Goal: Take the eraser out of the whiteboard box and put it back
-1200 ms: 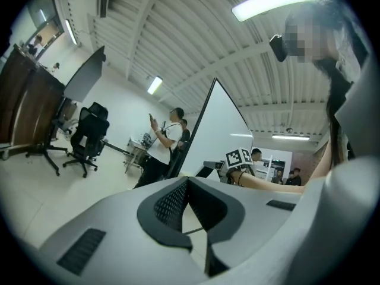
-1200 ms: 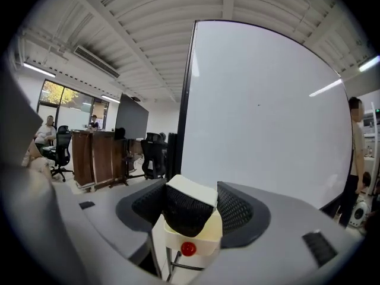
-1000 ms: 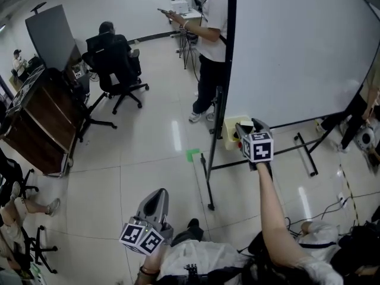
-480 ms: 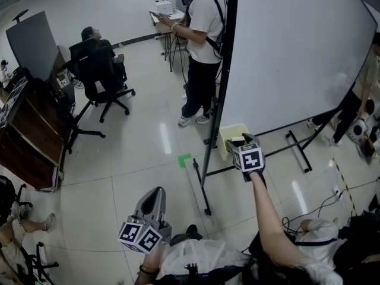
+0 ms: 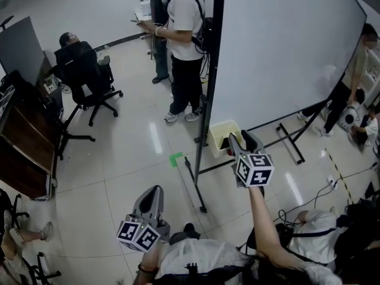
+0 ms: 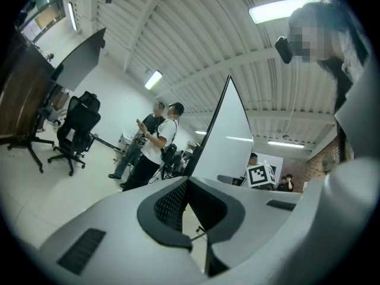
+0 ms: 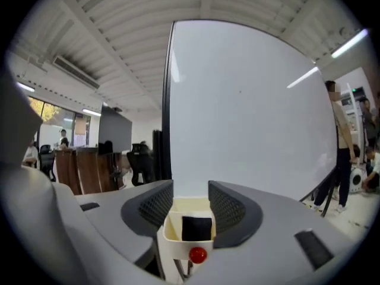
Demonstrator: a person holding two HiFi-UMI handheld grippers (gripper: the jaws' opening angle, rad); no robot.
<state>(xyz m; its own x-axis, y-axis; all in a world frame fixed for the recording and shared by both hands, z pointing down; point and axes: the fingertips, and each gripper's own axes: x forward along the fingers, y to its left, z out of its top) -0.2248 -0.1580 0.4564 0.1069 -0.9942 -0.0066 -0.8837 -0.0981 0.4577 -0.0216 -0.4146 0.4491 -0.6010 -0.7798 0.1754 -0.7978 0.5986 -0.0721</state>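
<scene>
Nearest the wearer, well short of the pale yellow plastic whiteboard box, the left gripper hangs low. Its jaws are together with nothing between them, and it has no part in this step.

Just this side of the box, the right gripper points almost level at the box's open top. Its jaws stand about half wide and are closing, one on each side of the box's mouth. The black rectangular eraser stands upright inside the box between them, not yet pinched. A small red round knob sits on the box's front wall.

To my eye the grab is only starting. The jaws should reach a little deeper so the pads meet the eraser's flat sides and not the box's rim, then squeeze and lift straight up.

Right behind the box rises the large white whiteboard. Farther off, to the left of the box, a person in a white shirt stands.
</scene>
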